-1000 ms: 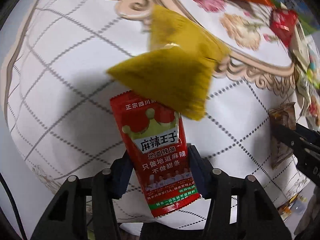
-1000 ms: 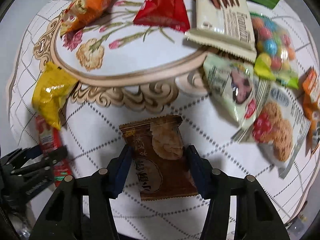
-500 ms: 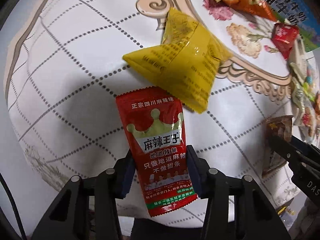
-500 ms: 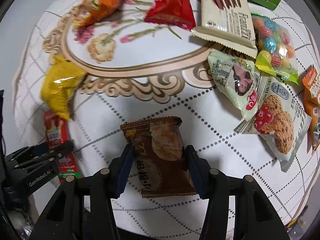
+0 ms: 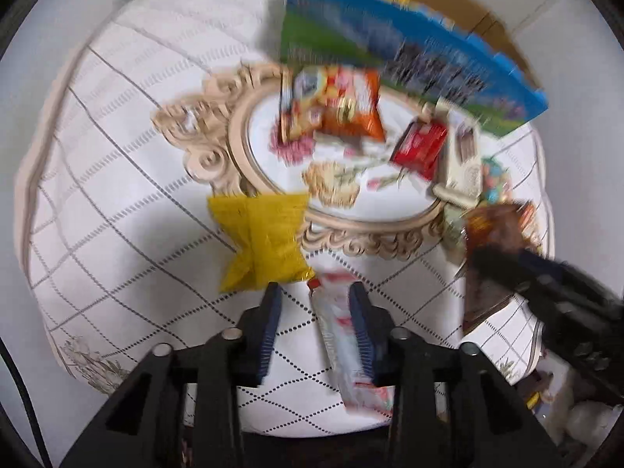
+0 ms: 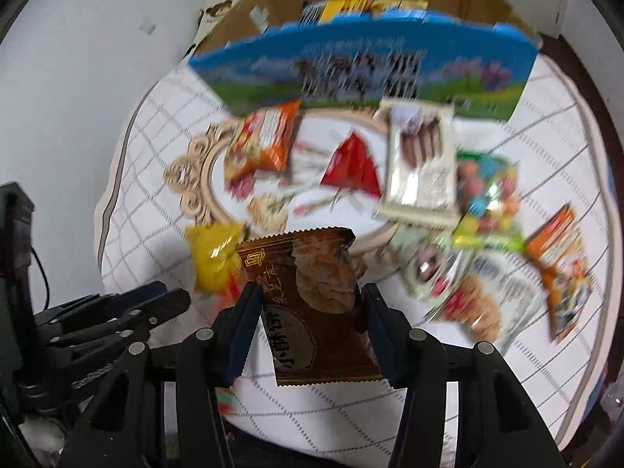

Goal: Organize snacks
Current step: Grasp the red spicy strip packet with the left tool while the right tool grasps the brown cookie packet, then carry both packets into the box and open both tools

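Gripping brown biscuit packet (image 6: 312, 304), right tongs (image 6: 308, 331) holding it above patterned surface (image 6: 163, 163). Left tongs (image 5: 314, 331) clenched on red spicy-strip sachet (image 5: 343, 347), seen edge-on. Yellow pouch (image 5: 261, 241) lying just beyond. Orange bag (image 6: 265, 140), red pouch (image 6: 355, 163), wafer pack (image 6: 421, 163) crowding before blue carton (image 6: 362, 66).

Tablecloth (image 6: 163, 148): white, grey dotted diamond grid, beige scrollwork oval enclosing pink and cream flowers. Carton (image 6: 362, 66) at the far edge: blue upper band, green lower band, dark lettering. Orange packet (image 6: 265, 140): orange with white panel. Triangular packet (image 6: 353, 167): plain red. Wafer packet (image 6: 423, 163): cream with brown bars. Sweets bag (image 6: 489, 199): clear, multicoloured balls, green trim. Yellow packet (image 5: 261, 241): solid yellow, glossy. Biscuit packet (image 6: 312, 304): brown, gold emblem, tan biscuit picture. Strip packet (image 5: 343, 347): red and white, blurred.
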Demonstrator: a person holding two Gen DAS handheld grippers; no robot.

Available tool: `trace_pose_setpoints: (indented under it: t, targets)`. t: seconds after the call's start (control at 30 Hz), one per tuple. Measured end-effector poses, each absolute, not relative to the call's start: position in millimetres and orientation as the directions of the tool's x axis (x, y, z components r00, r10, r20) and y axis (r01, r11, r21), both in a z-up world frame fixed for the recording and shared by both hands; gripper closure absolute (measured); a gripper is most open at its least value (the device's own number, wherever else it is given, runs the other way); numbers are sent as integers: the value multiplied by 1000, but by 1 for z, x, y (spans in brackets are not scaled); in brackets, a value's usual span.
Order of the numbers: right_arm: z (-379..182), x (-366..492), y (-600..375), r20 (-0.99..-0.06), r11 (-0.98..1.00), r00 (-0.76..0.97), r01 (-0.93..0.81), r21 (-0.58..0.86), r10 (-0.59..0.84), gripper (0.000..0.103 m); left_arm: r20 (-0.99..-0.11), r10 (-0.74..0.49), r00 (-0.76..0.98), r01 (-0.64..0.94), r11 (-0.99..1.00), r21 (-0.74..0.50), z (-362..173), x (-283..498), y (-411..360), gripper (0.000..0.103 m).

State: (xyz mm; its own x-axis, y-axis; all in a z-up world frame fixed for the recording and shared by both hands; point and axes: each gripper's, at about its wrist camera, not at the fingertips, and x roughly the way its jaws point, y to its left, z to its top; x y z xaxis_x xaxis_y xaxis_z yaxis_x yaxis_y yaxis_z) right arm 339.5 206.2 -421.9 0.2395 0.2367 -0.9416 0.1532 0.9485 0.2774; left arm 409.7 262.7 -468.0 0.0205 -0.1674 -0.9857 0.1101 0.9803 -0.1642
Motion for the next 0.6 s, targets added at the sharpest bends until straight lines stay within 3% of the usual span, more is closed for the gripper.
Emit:
trace_pose_setpoints:
  t: [0.1, 0.27, 0.33, 0.4, 0.5, 0.6]
  targets:
    - [-425, 347, 195, -945, 947, 236, 177, 269, 225, 48, -981, -155, -118, 62, 985, -163, -509, 404, 270, 65]
    - [-448, 338, 185, -954, 936, 202, 227, 268, 224, 48, -928, -256, -269, -22, 965, -260, -541, 379, 279, 64]
    - [-457, 332, 183, -956, 932, 190, 247, 265, 222, 48, -896, -318, -310, -62, 947, -314, -548, 372, 270, 60]
    - [-466, 322, 178, -962, 930, 174, 269, 250, 209, 48, -879, -346, -329, -98, 938, -332, -556, 368, 258, 46]
    - [-479, 310, 167, -971, 927, 148, 300, 224, 187, 48, -888, -319, -331, -138, 947, -289, -572, 368, 245, 42]
    - [-489, 301, 158, -978, 924, 130, 328, 199, 165, 48, -920, -228, -318, -88, 974, -211, -579, 368, 232, 45]
